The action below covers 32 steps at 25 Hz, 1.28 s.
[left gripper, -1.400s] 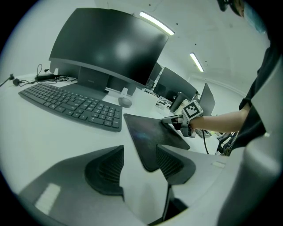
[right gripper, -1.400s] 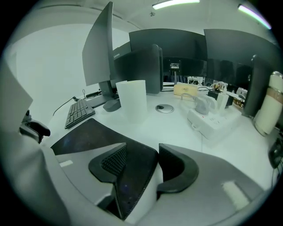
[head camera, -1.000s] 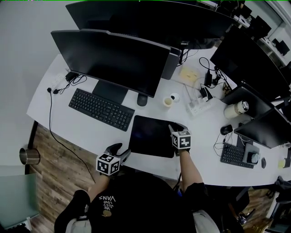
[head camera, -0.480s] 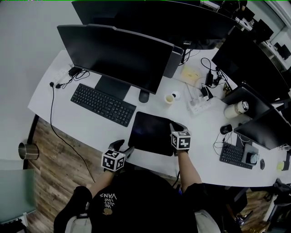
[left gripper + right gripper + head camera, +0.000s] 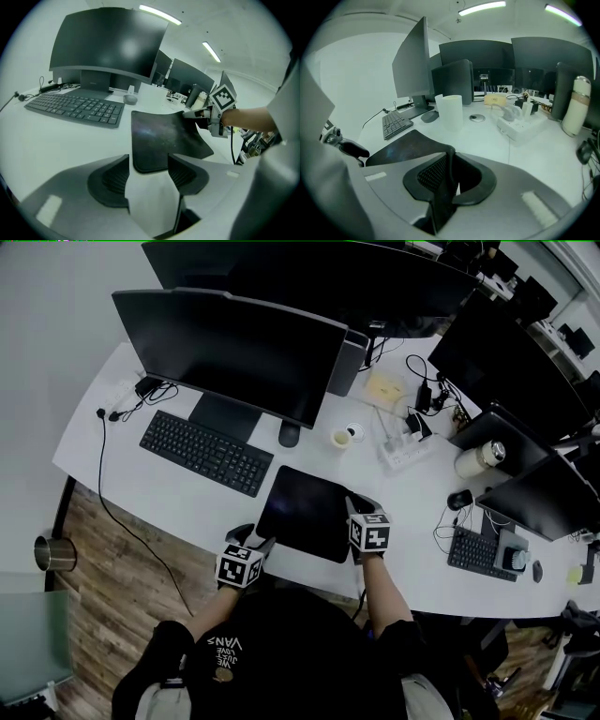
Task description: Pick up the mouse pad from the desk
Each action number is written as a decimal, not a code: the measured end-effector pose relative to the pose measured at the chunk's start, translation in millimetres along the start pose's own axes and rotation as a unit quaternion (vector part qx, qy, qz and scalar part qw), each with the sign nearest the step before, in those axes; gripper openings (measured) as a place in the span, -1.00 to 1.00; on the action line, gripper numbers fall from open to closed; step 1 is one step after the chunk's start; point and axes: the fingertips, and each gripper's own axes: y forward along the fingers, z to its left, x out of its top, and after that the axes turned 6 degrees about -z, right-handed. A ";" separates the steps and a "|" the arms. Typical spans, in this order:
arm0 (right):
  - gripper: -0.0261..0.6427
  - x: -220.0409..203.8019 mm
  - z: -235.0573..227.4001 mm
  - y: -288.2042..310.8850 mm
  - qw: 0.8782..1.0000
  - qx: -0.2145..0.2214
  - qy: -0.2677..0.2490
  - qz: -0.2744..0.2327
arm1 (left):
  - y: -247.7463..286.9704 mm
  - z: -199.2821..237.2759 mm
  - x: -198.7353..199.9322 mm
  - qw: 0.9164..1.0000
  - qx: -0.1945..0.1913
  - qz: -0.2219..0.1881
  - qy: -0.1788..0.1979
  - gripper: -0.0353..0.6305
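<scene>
The black mouse pad (image 5: 305, 512) lies on the white desk (image 5: 187, 507) in front of the keyboard and monitor. My right gripper (image 5: 353, 509) is shut on the pad's right edge. Its jaws have just been closing, and the right gripper view shows the pad (image 5: 401, 147) pinched between them (image 5: 449, 161), with the edge curled up off the desk. My left gripper (image 5: 256, 539) stands open at the pad's near-left corner after its jaws opened wider. In the left gripper view that corner of the pad (image 5: 159, 136) sits in the gap between the jaws (image 5: 149, 161), untouched.
Behind the pad are a black keyboard (image 5: 206, 453), a mouse (image 5: 289, 434), a small cup (image 5: 341, 438) and a large monitor (image 5: 234, 348). A white power strip (image 5: 403, 451) and a flask (image 5: 478, 460) stand to the right. The desk's front edge (image 5: 300, 573) runs just under my grippers.
My left gripper has drawn in to the pad's near-left corner. The right gripper has stayed on the pad's right edge and closed on it.
</scene>
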 end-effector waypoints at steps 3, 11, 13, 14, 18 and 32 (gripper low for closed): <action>-0.75 -2.3 0.7 -4.5 1.000 -0.001 0.002 -0.002 | 3.7 -1.5 -0.6 1.000 0.007 0.006 0.010 -0.19; -0.75 -2.0 5.4 -11.0 1.000 0.005 0.007 -0.010 | 8.3 3.0 4.9 1.000 0.019 0.005 -0.015 -0.20; -0.75 -1.8 6.9 -12.4 1.000 0.006 0.007 -0.012 | 9.5 3.5 6.3 1.000 0.018 0.008 -0.020 -0.23; -0.75 -1.7 7.6 -12.8 1.000 0.006 0.007 -0.013 | 10.5 3.8 7.3 1.000 0.017 0.009 -0.021 -0.32; -0.75 -1.3 9.7 -15.6 1.000 0.007 0.006 -0.015 | 12.5 3.1 10.7 0.999 0.013 0.010 -0.027 -0.48; -0.76 0.2 13.0 -35.5 0.999 0.003 0.015 -0.036 | 0.3 -1.0 27.3 0.997 -0.007 -0.051 -0.050 -0.72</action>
